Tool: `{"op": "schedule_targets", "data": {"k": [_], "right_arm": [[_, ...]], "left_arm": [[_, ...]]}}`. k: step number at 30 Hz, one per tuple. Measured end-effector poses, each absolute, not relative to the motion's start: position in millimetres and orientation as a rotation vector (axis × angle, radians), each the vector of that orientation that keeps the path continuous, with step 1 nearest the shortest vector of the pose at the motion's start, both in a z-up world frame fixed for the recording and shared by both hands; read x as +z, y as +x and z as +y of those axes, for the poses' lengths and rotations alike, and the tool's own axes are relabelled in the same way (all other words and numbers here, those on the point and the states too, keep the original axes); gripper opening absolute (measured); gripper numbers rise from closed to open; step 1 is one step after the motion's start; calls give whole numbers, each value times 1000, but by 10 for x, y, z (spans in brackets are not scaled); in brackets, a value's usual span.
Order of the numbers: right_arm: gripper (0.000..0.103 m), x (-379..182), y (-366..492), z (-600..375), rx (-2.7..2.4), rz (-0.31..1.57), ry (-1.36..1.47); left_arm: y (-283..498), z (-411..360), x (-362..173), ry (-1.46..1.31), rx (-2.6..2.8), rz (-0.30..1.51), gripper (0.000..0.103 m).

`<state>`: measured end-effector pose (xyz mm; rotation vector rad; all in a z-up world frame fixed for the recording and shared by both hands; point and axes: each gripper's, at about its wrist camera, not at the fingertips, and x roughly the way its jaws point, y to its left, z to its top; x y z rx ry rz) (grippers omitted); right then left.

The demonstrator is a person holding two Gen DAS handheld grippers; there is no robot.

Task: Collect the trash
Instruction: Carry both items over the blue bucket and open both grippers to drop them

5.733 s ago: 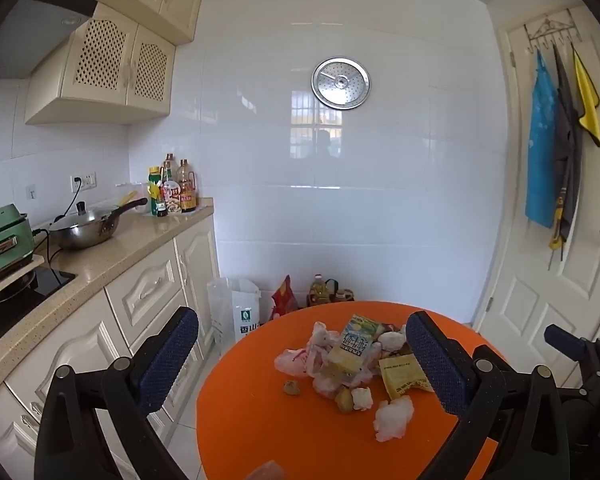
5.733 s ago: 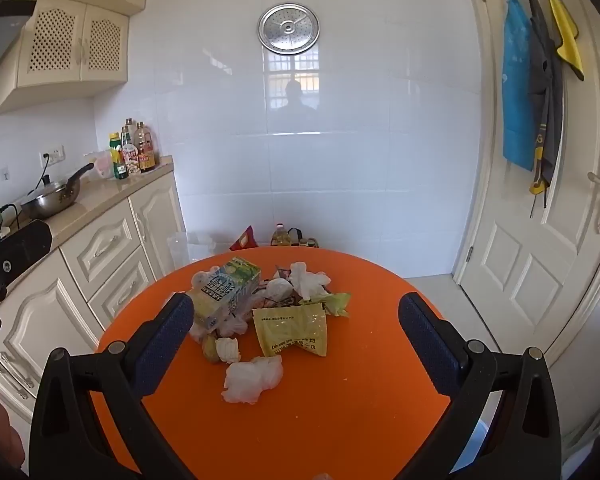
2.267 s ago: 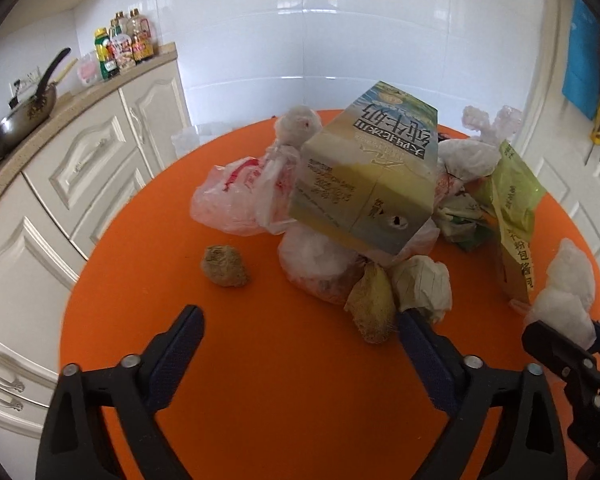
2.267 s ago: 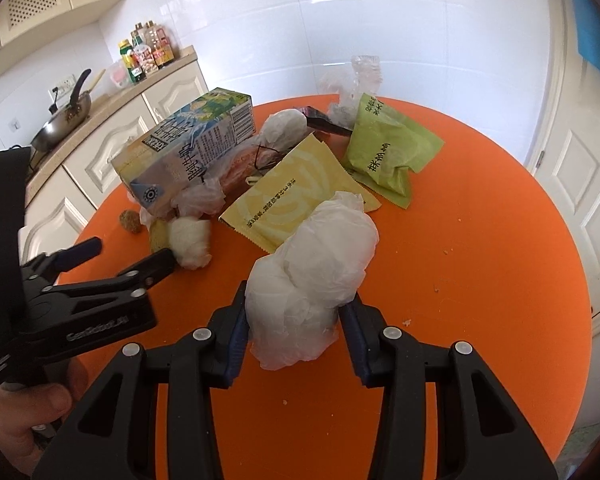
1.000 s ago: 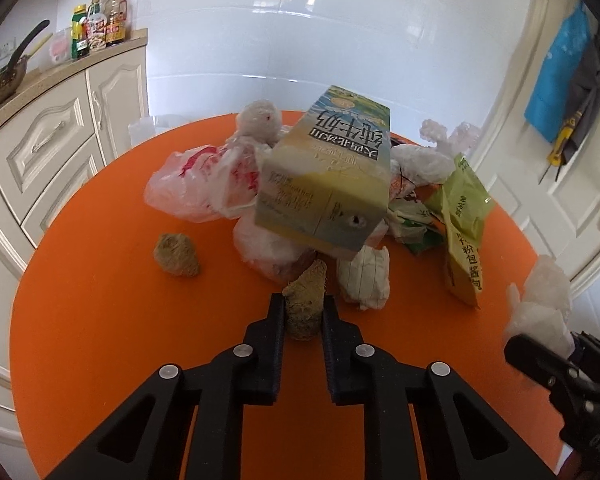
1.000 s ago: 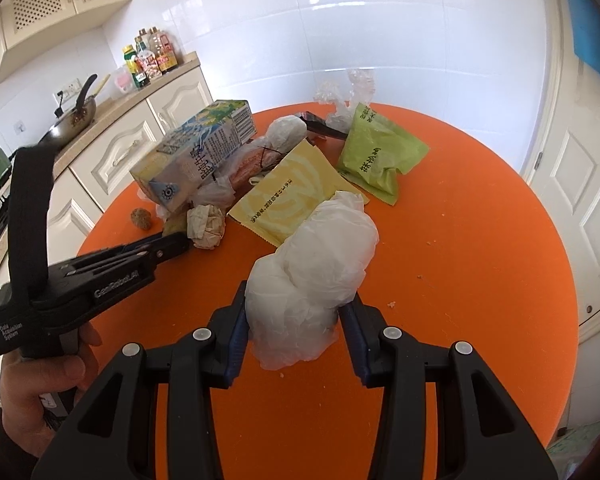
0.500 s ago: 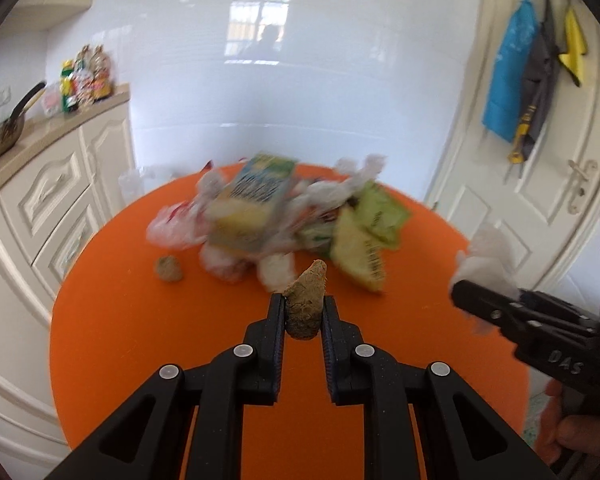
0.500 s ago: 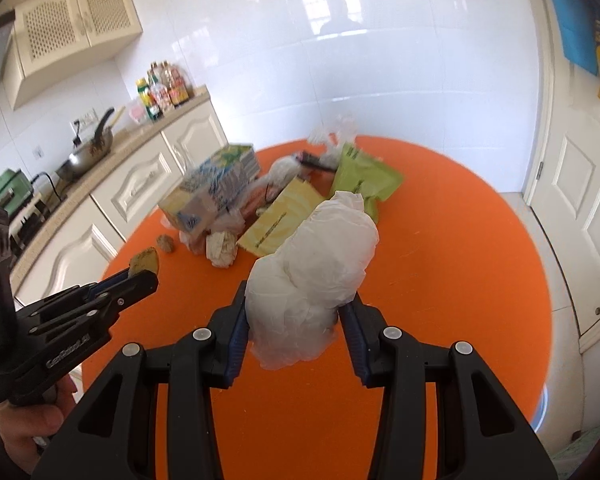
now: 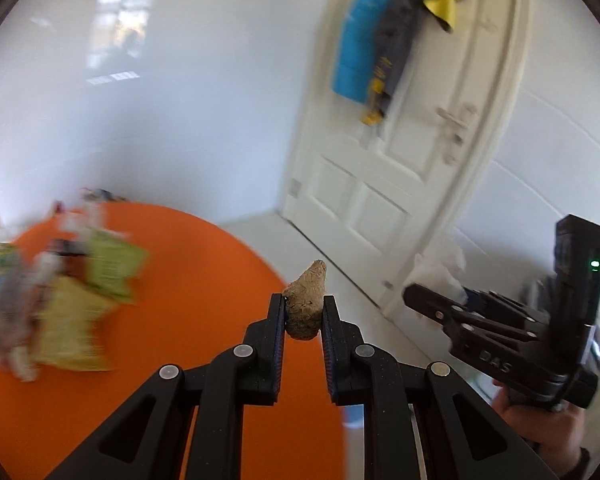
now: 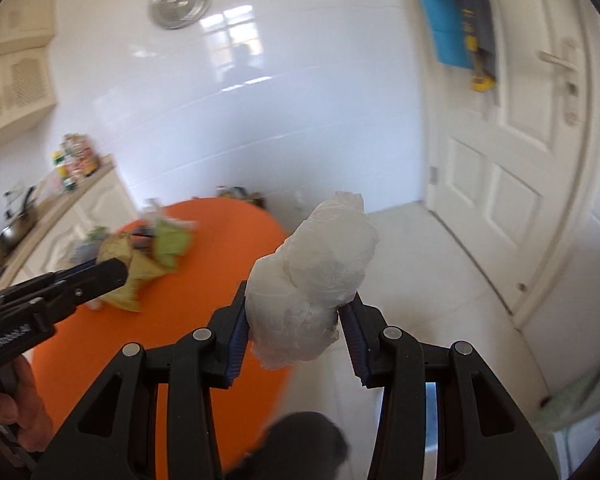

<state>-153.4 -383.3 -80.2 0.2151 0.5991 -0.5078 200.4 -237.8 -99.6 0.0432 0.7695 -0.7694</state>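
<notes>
Left wrist: "DAS" on right gripper (image 9: 414, 294) body; other print blurred.

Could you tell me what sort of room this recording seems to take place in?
Most likely a home kitchen: a countertop over cream cabinets carries condiment bottles and a pan, the walls are white tile, and aprons hang on the door beside a round orange table.

Round orange table (image 9: 204, 280), blurred heap of wrappers (image 9: 80, 316) and bags lying on it
</notes>
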Motion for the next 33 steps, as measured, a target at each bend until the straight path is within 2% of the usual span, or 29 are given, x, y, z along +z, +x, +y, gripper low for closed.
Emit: {"op": "schedule_targets", "data": {"k": [6,13,17,22,24,25,26,28,32,33], "right_arm": [[43,-1335,-2100,-4710,-697,705,326],[43,-2139,-2351,-5467,-767,824,501],[43,-2522,-2376,-5766,-766,880,576],[45,-2894,-2316,-6023,-763,940,655],[46,-2984,-2324,-6092,-764,950,676],[46,-3025,-2317,-6123,-764,953,687],[51,-3047,-2318,-6147,-769,953,692],[70,-3068,-2336,-6173,-785,945,698],[89,-3068,-2363,-6208,-792,917,718],[99,-3049,-2372,-6199,-803,908,715]], "left_arm": [[2181,-3449,-1595,197,-881,930,13],[2546,-4279,-2478,278,-889,1184,13],[2906,-4579,-3018,273,-865,1357,13],[3276,-4836,-3427,300,-829,1454,15],[3413,-4923,-3494,314,-830,1469,26],[3450,-4944,-3504,318,-827,1470,40],[3485,-4945,-3503,323,-824,1468,61],[3479,-4984,-3476,333,-800,1454,77],[3393,-5016,-3359,347,-765,1441,80],[3287,-5014,-3304,347,-759,1435,80]]}}
